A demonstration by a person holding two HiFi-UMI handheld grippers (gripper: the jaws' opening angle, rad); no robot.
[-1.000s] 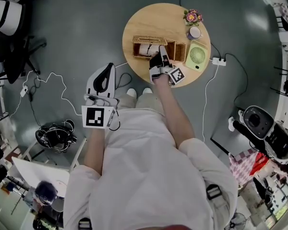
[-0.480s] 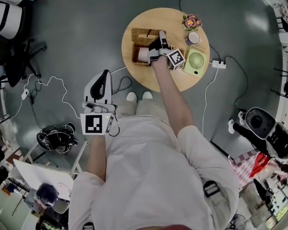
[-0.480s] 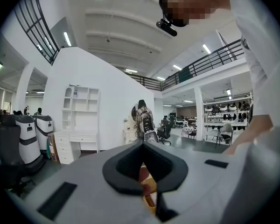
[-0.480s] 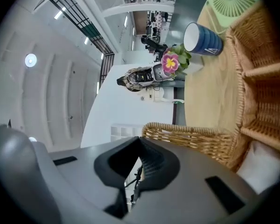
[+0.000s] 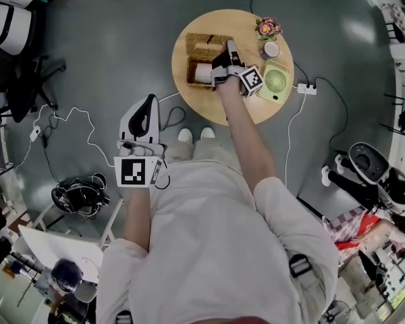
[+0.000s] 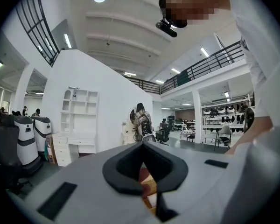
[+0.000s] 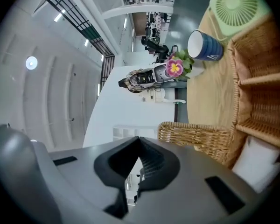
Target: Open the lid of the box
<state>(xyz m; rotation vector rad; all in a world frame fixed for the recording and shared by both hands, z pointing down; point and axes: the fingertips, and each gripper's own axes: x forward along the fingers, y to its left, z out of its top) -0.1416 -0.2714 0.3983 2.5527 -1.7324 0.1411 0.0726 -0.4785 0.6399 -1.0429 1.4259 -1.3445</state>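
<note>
A wicker box [image 5: 194, 65] stands on the round wooden table [image 5: 192, 96], its lid [image 5: 206, 42] swung up at the far side. A white roll [image 5: 202, 74] lies inside. My right gripper [image 5: 229, 46] reaches over the box, jaws shut. In the right gripper view the lid's wicker rim [image 7: 196, 136] lies just behind one jaw of the right gripper [image 7: 139, 139], and nothing shows between the jaws. The box's compartments [image 7: 259, 94] and the roll [image 7: 263, 164] are at the right. My left gripper [image 5: 149, 100] hangs beside my hip over the floor; its jaws [image 6: 142, 144] meet at the tips.
A green fan [image 5: 277, 81], a blue mug [image 5: 273, 48] and a pot of flowers [image 5: 268, 26] stand on the table right of the box. A power strip [image 5: 307, 88] and cables lie on the grey floor. An office chair [image 5: 17, 79] stands at far left.
My right gripper has moved from the box's near edge across to its far side. The lid, flat a second ago, now stands raised. The left gripper has hardly moved.
</note>
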